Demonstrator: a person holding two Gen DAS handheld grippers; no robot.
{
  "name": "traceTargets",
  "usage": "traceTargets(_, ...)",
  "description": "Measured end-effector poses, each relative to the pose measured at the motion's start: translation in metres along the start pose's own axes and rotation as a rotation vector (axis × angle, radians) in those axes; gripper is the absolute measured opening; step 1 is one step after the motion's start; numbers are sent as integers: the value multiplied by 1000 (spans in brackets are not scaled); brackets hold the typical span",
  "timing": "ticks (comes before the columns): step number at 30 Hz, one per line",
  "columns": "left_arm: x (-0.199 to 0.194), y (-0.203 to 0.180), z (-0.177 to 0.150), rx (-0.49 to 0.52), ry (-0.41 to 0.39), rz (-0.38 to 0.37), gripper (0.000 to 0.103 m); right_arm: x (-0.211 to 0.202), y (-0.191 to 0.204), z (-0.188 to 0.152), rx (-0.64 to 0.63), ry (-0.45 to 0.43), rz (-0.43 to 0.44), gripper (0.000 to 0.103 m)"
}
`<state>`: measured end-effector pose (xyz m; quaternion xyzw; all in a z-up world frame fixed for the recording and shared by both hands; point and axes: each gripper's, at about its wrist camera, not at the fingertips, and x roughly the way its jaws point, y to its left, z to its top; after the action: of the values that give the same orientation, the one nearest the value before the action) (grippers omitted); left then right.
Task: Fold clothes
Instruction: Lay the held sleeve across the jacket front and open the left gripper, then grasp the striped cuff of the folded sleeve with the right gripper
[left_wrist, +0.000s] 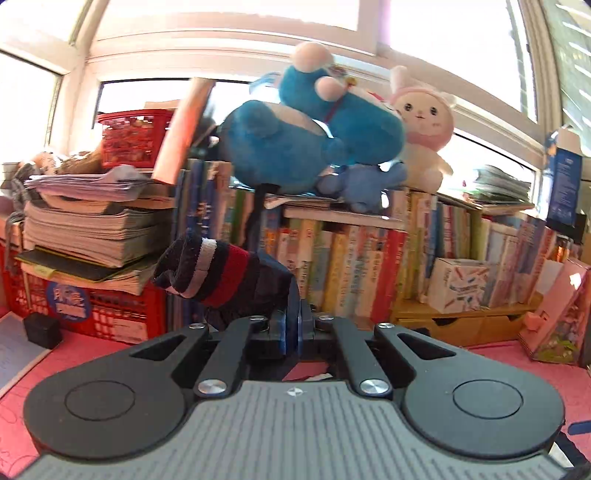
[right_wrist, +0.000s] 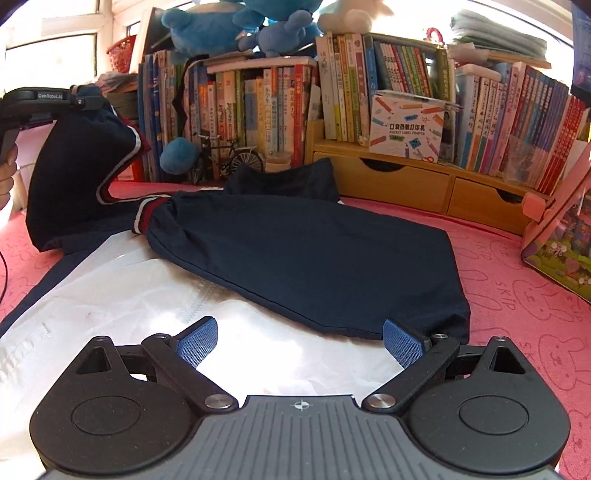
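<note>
Your left claw (right_wrist: 83, 100) pinches the navy sleeve (right_wrist: 74, 166) by its striped cuff (left_wrist: 207, 269), lifted at far left, the jacket (right_wrist: 295, 258) spread across the pink table (right_wrist: 517, 295), your right claw (right_wrist: 300, 341) wide open, empty, near.

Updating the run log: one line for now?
left tool: shut on sleeve cuff, lifted | right tool: open above jacket

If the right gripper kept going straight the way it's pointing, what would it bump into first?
Probably the jacket's dark navy sleeve, lying flat on the white body of the jacket straight ahead. The right gripper is open and tilted down, so it might touch the white fabric under its fingertips first; depth is hard to judge.
</note>
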<state>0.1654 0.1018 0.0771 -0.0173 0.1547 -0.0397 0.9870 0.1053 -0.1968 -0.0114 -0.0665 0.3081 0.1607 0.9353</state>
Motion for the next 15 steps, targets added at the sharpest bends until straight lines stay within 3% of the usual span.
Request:
traceTargets(1,10,-31,0,57,21,-56,20,-3,-7,-1,15,7,-20,97)
traceTargets(3,36,-75,-19,123,136,-124,52,-12,-21,-3,38,10,-62,97)
traceTargets(4,49,-96,-30,154,196,-157,59,-14,-25,-3,48,13,-73,97)
traceTargets(7,59,-116,-65,178,295,-216,62,-12,-35,-1,72,27,-81,97)
traceTargets(9,51,-108,-78,173,323,-206,70,-4,-36,4,76,35,-76,97)
traceTargets(12,25,-77,-81,154,298,-175,76,9,-37,12,83,46,-67,97)
traceTargets(15,-3,-45,-78,166,235,-83,84,40,-22,31,112,55,-12,97)
